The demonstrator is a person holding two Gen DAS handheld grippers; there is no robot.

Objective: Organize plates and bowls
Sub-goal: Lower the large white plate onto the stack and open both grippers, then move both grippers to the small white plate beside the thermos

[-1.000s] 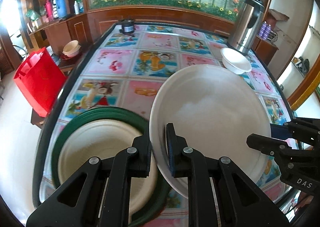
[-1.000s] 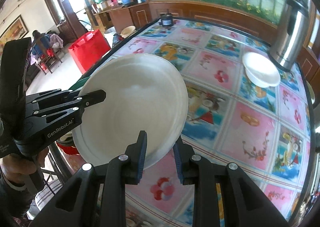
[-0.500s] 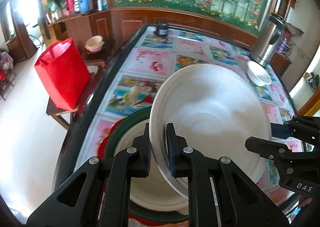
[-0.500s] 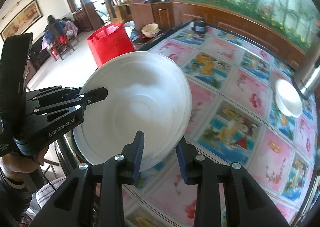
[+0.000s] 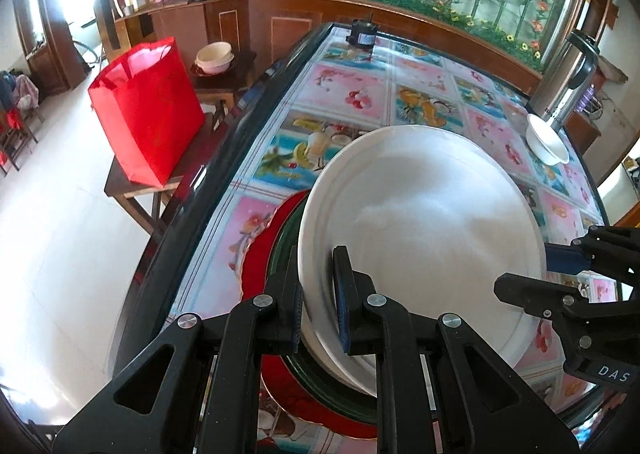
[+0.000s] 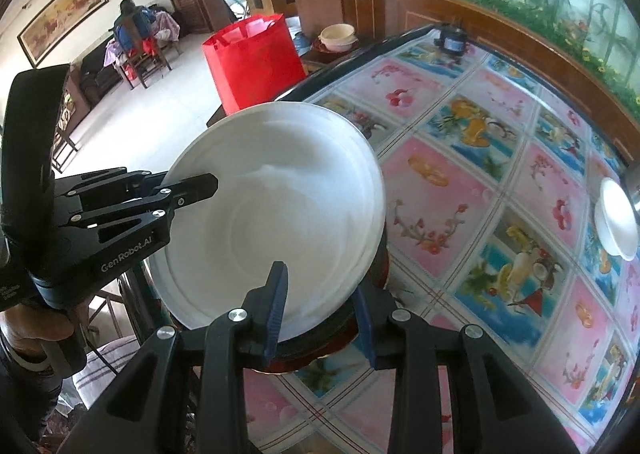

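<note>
A large white plate (image 5: 420,230) is held over a stack at the table's near left corner: a green plate (image 5: 288,254) on a red scalloped plate (image 5: 256,270). My left gripper (image 5: 318,298) is shut on the white plate's near rim. My right gripper (image 6: 320,306) has widened, and its jaws stand apart around the plate's (image 6: 276,214) opposite rim. It shows at the right of the left wrist view (image 5: 560,278). A small white bowl (image 5: 547,144) sits far right by a steel thermos (image 5: 568,82).
The table (image 5: 360,94) has a colourful fruit-pattern cover and a dark rim. A small dark jar (image 5: 362,36) stands at its far end. A red bag (image 5: 146,110) and stacked bowls (image 5: 214,56) sit on low side tables to the left.
Both grippers carried the white plate left until it came over the green and red stack. The right gripper's jaws have opened wider around the rim.
</note>
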